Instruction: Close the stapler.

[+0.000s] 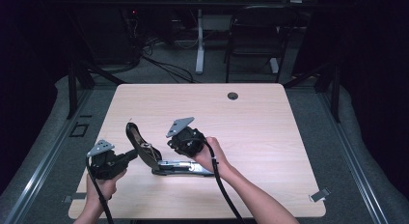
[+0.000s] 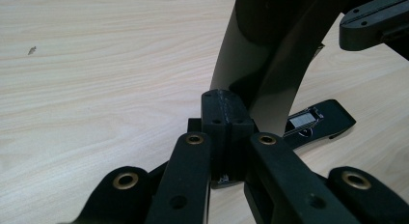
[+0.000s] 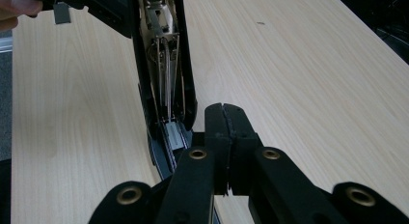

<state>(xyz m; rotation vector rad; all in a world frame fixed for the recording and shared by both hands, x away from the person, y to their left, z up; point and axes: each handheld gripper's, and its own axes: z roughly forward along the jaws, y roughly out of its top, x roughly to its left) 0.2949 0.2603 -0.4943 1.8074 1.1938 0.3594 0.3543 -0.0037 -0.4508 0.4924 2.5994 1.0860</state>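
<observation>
1 stapler (image 1: 159,159) flipped open on table (image 1: 260,137), 2 claws, L (image 1: 131,155) & R (image 1: 177,146), both pressed together, empty.

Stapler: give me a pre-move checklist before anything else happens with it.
1. Stapler swung open, top arm raised, base flat on the table: ok.
2. Left gripper jaws shut, tips against the raised arm: ok; whether they pinch it: cannot tell.
3. Right gripper jaws shut with nothing between them, close above the base: ok.
4. Staple channel exposed along the raised arm's underside: ok; whether staples are loaded: cannot tell.
5. Base steady against sliding: cannot tell.
</observation>
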